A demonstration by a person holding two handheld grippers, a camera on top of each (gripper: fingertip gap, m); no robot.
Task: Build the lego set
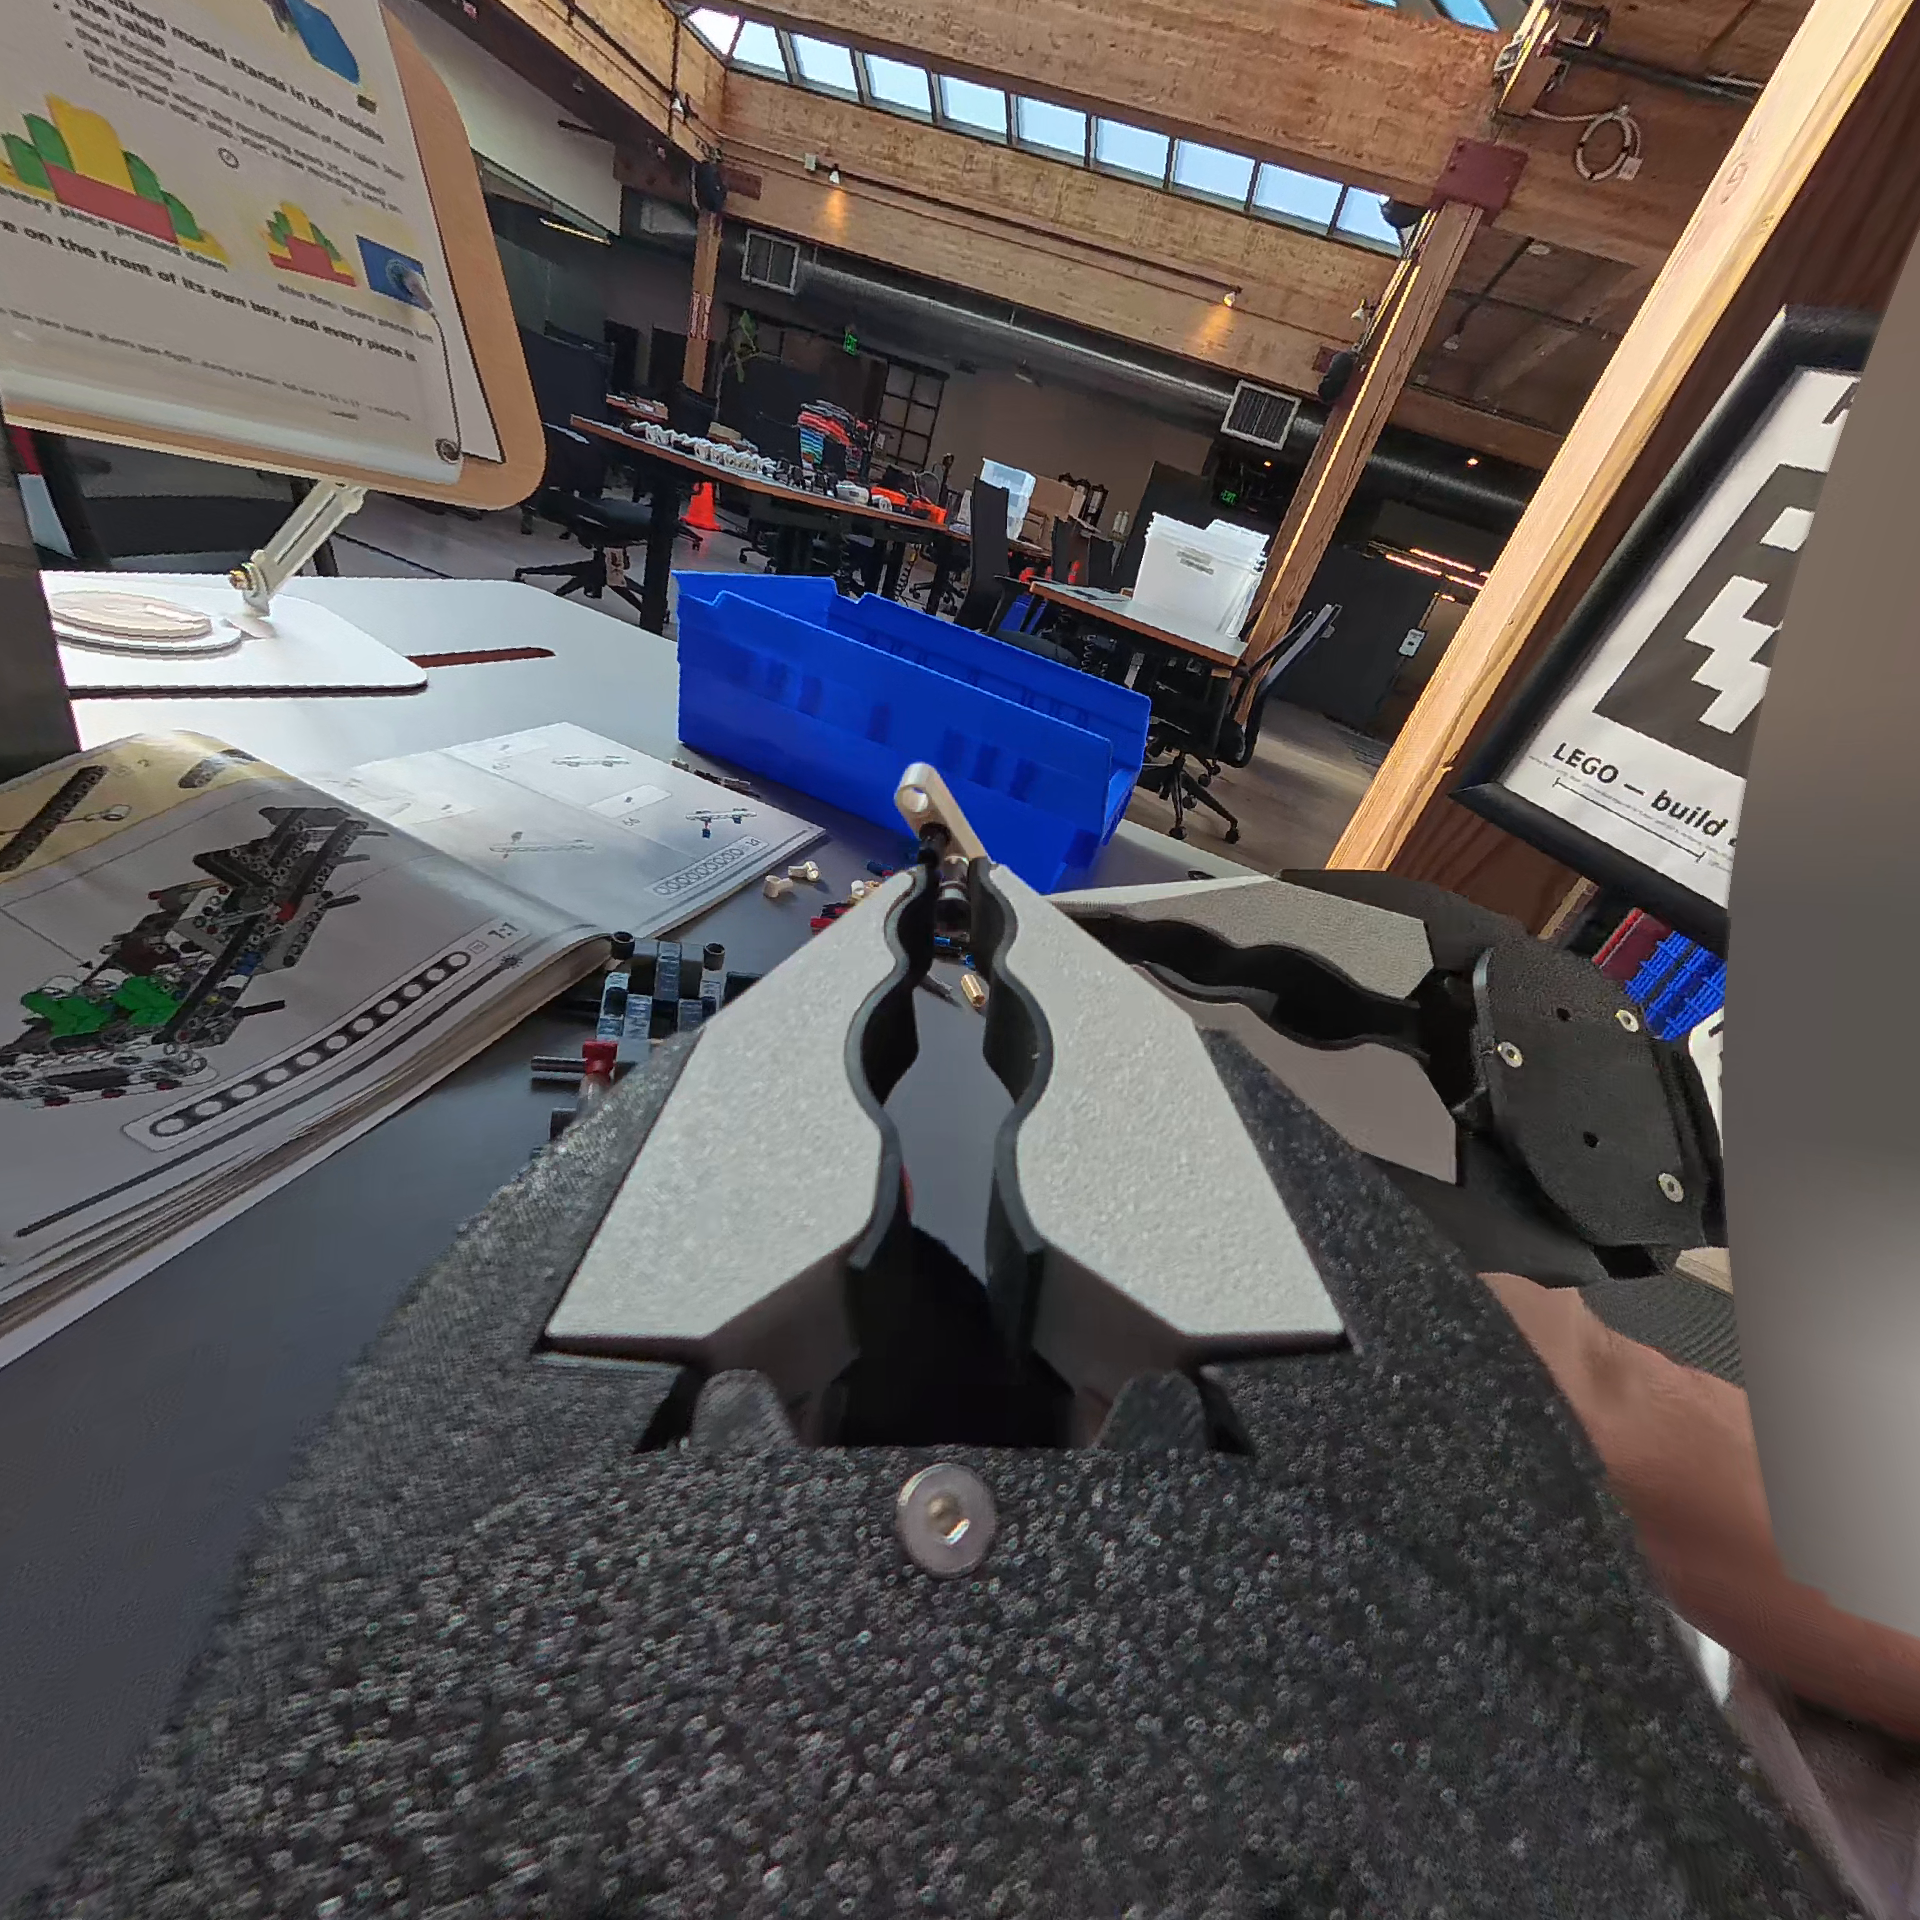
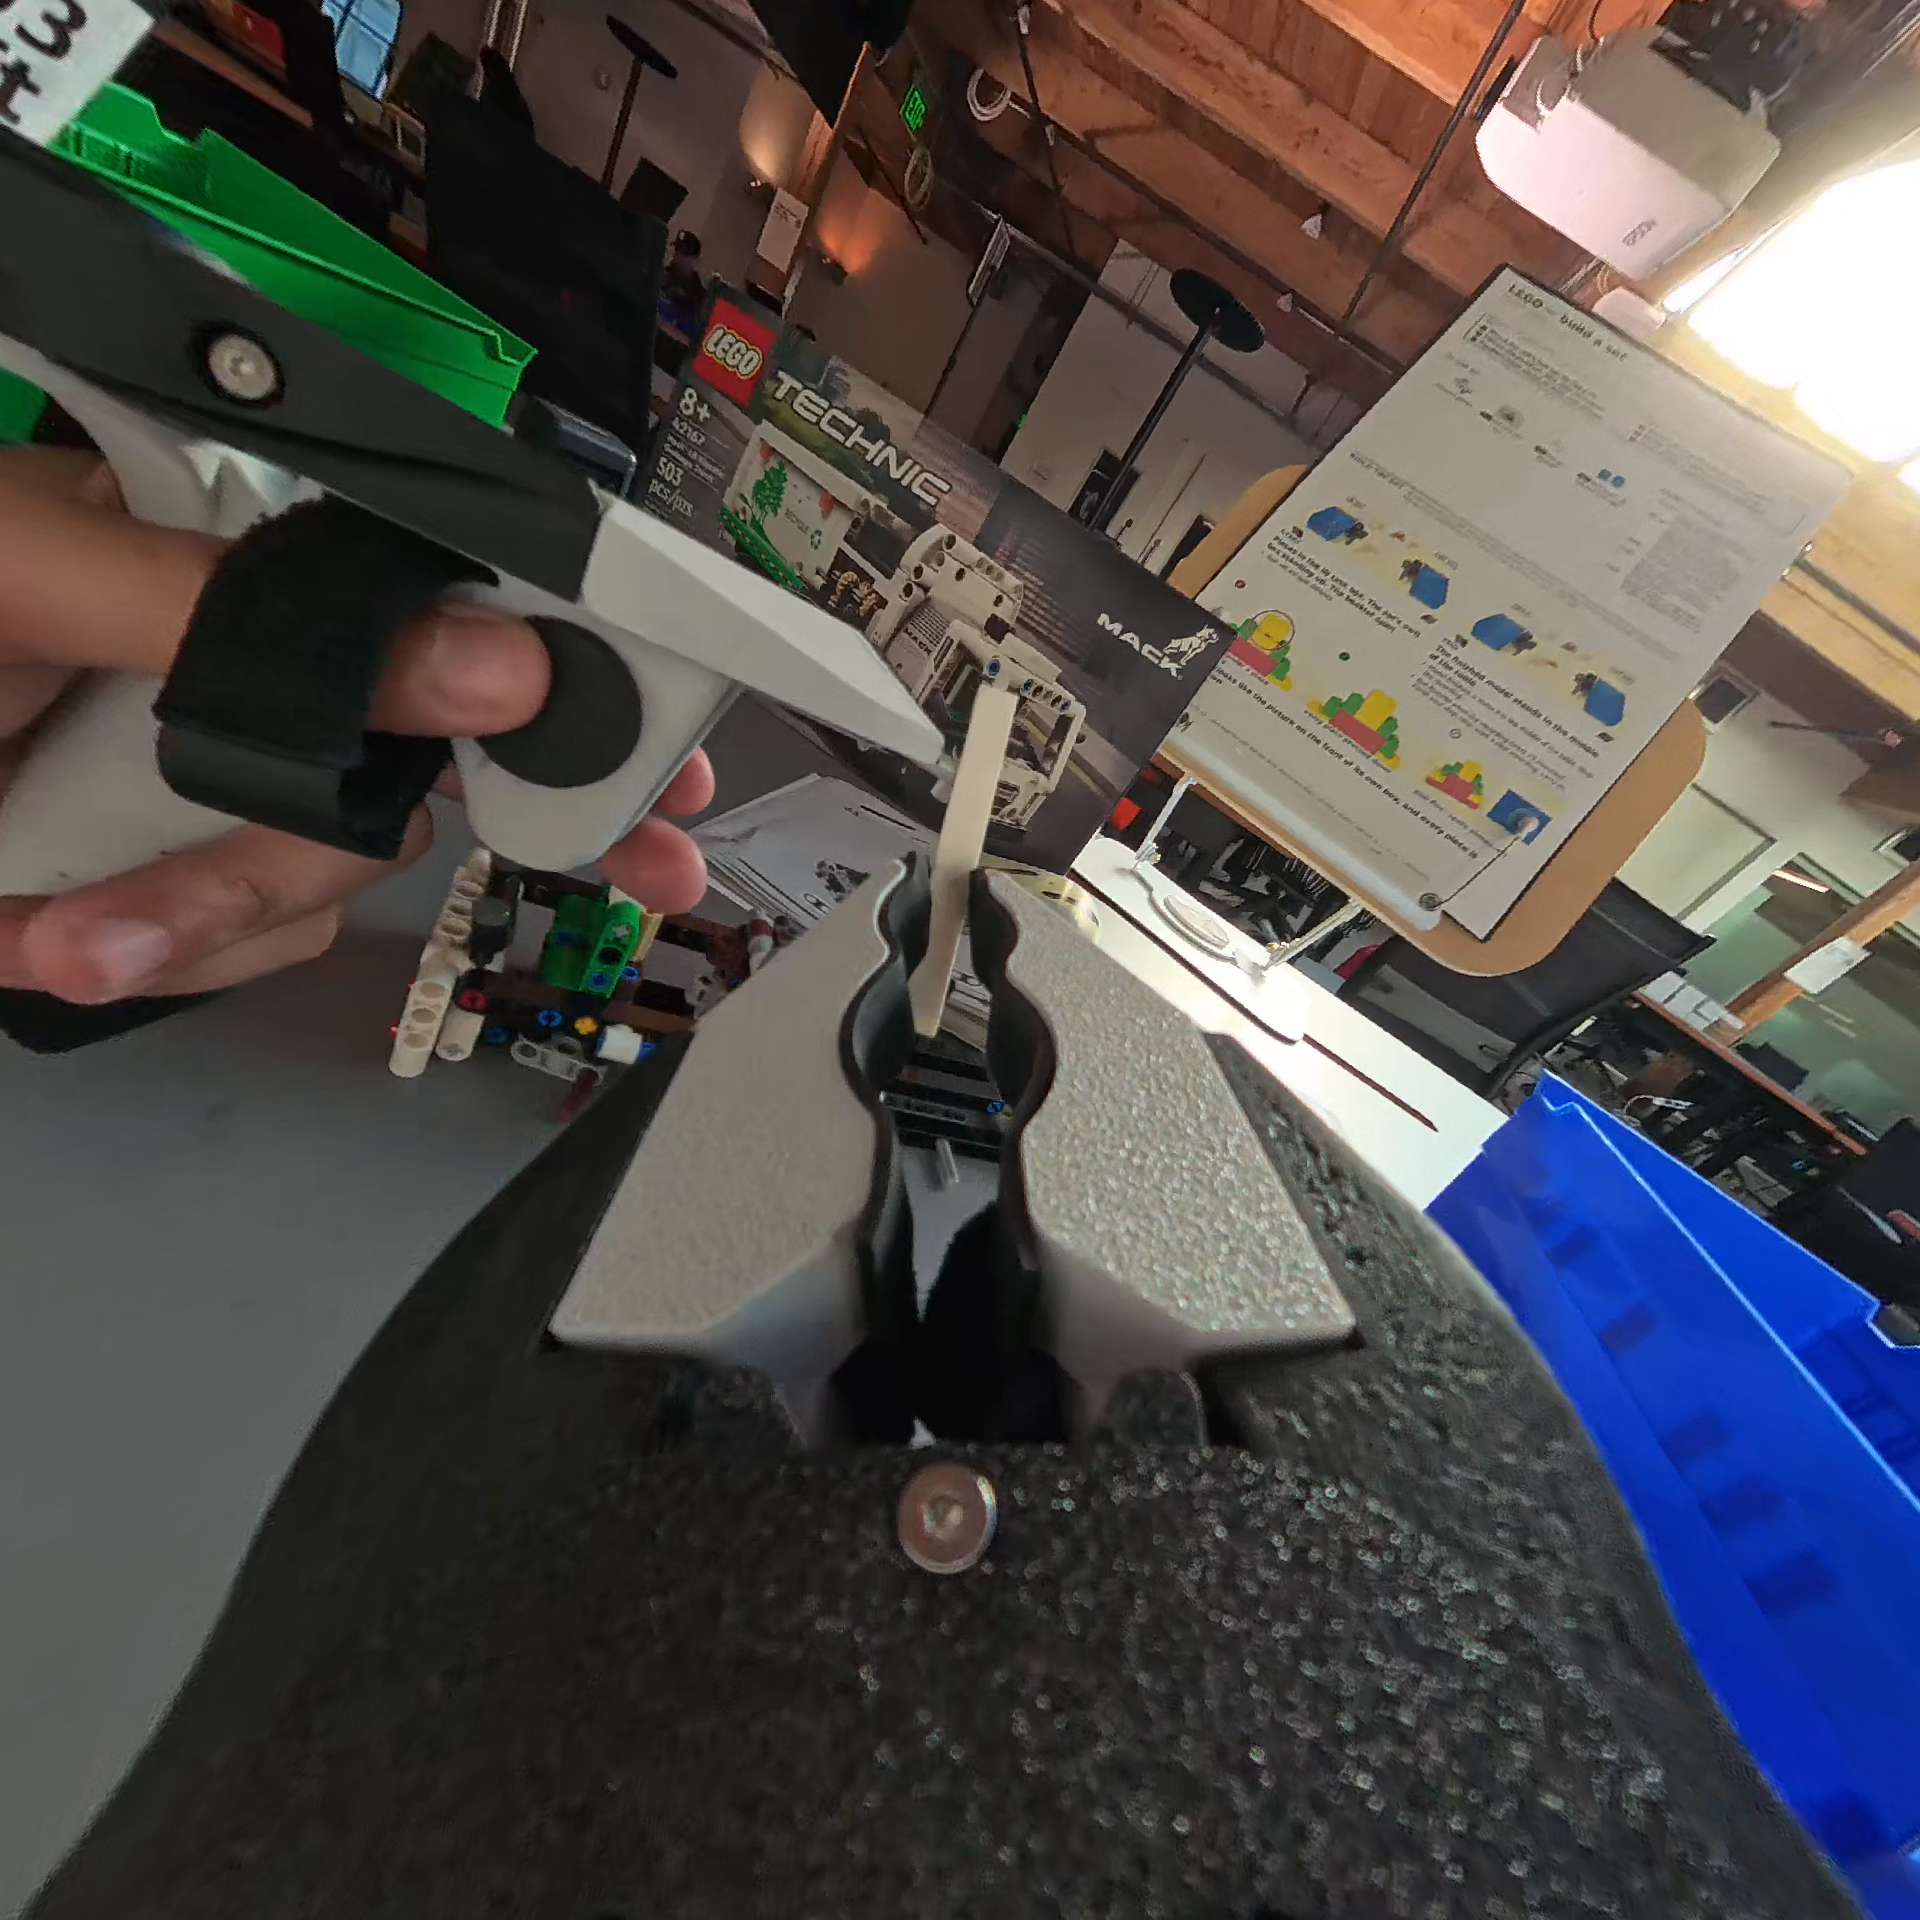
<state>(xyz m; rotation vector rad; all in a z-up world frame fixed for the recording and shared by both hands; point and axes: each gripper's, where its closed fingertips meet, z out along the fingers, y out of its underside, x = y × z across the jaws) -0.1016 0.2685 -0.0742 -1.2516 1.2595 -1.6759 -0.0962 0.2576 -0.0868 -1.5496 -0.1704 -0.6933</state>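
My right gripper [image 2: 940, 904] is shut on a long tan Lego beam [image 2: 971, 821] and holds it upright above the table. My left gripper [image 1: 945, 878] is shut on a small black pin [image 1: 943, 883] that meets the beam's end [image 1: 928, 805]. In the right wrist view the left gripper [image 2: 935, 750] comes in from the left, held by a hand, and its tip touches the beam near the top. In the left wrist view the right gripper [image 1: 1049, 899] reaches in from the right. A partly built model [image 2: 561, 966] stands on the table behind.
An open instruction booklet [image 1: 312, 935] lies on the left, with dark pieces [image 1: 665, 987] and loose small parts [image 1: 790, 883] by it. A blue bin [image 1: 883, 707] stands beyond. The set's box [image 2: 883, 540], a sheet on a stand [image 2: 1507, 623] and a green bin [image 2: 291, 249] are behind. My left and right fingertips are right by each other.
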